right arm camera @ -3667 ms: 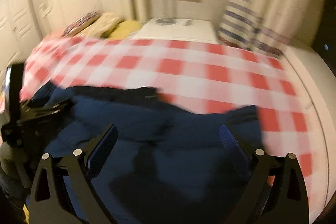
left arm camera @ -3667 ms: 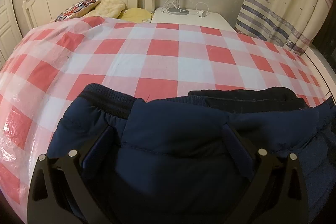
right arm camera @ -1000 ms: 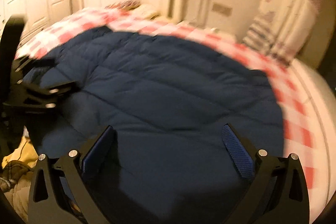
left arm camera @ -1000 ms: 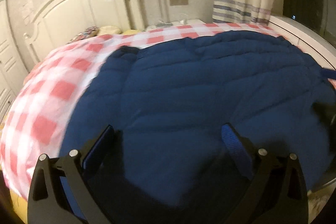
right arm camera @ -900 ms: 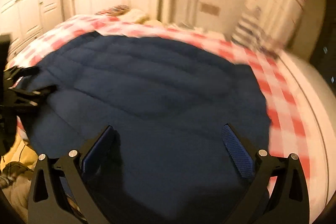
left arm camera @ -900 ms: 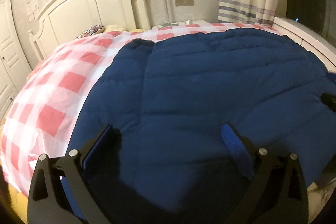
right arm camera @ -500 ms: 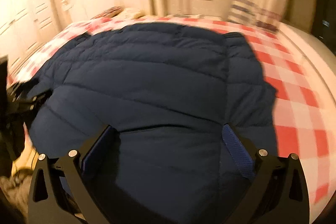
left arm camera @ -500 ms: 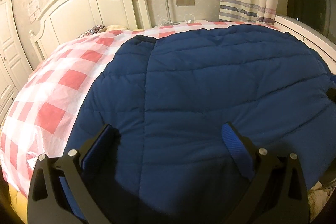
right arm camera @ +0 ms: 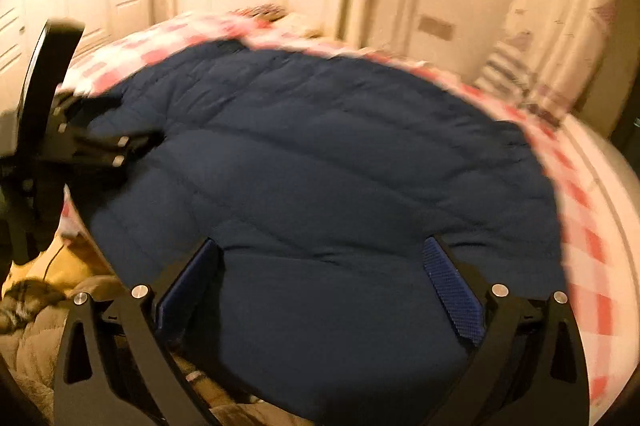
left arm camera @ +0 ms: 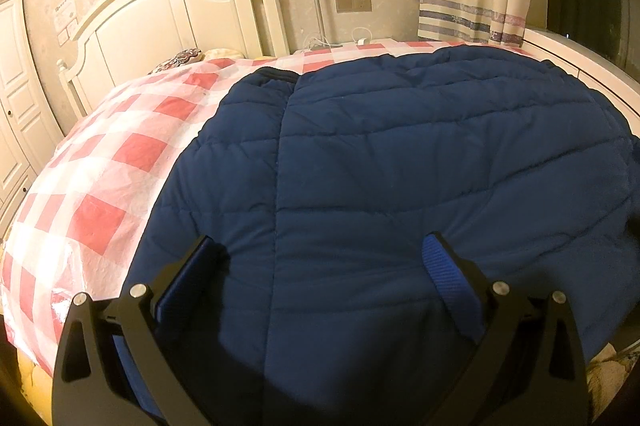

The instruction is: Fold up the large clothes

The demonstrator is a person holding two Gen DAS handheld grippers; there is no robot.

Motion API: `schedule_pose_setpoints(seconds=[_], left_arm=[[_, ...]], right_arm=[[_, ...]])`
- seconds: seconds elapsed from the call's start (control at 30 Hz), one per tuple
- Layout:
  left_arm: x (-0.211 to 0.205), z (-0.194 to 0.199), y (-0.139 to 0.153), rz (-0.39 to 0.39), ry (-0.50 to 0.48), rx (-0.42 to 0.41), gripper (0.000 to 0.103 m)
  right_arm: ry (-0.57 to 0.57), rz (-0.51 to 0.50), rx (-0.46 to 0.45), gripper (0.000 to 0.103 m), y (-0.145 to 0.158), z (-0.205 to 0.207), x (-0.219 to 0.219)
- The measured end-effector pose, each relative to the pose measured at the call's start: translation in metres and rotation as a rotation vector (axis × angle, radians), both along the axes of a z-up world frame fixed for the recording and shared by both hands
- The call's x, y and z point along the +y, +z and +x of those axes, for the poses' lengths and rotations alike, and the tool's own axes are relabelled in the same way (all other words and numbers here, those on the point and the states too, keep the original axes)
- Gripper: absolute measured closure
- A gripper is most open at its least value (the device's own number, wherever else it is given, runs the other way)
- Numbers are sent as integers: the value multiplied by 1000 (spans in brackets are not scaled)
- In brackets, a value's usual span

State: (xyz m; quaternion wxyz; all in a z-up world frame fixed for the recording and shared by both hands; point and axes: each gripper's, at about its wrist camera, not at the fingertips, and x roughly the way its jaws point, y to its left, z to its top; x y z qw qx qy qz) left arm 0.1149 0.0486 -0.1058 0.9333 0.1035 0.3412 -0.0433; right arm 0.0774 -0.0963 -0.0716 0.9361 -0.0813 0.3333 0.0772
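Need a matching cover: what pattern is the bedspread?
Red-and-white checks, clearest in the left wrist view: bedspread.

Black tongs, blue ribbed pads, silver screws.

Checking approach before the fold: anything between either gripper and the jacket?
Nothing visible. The jacket lies spread on the checked bedcover, with the open left gripper and right gripper directly over its near edge. No other item lies on it.
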Motion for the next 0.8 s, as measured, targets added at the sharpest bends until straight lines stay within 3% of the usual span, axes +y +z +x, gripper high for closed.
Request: schedule_pose_setpoints(seconds=[0.07, 0.13, 0.23, 0.4, 0.5, 0.6, 0.67, 0.8], left_arm=[[0, 0, 0, 1, 1, 0, 2], [0, 1, 0, -2, -1, 1, 2], [0, 1, 1, -2, 0, 2, 2], [7, -4, 8, -26, 28, 15, 2], [28, -27, 21, -84, 71, -42, 4], [42, -28, 10, -53, 84, 1, 3], [51, -29, 3, -84, 69, 4, 2], [46, -29, 14, -71, 102, 3, 8]], right_arm=[[-74, 24, -17, 5, 1, -3, -19], [-151, 47, 42, 5, -15, 4, -48], [-101, 192, 42, 4, -31, 4, -70], [-108, 162, 58, 4, -29, 6, -66], [-105, 163, 55, 4, -30, 3, -69], [-106, 166, 52, 4, -31, 3, -67], [-107, 168, 53, 4, -31, 6, -67], [-105, 167, 75, 4, -24, 4, -68]])
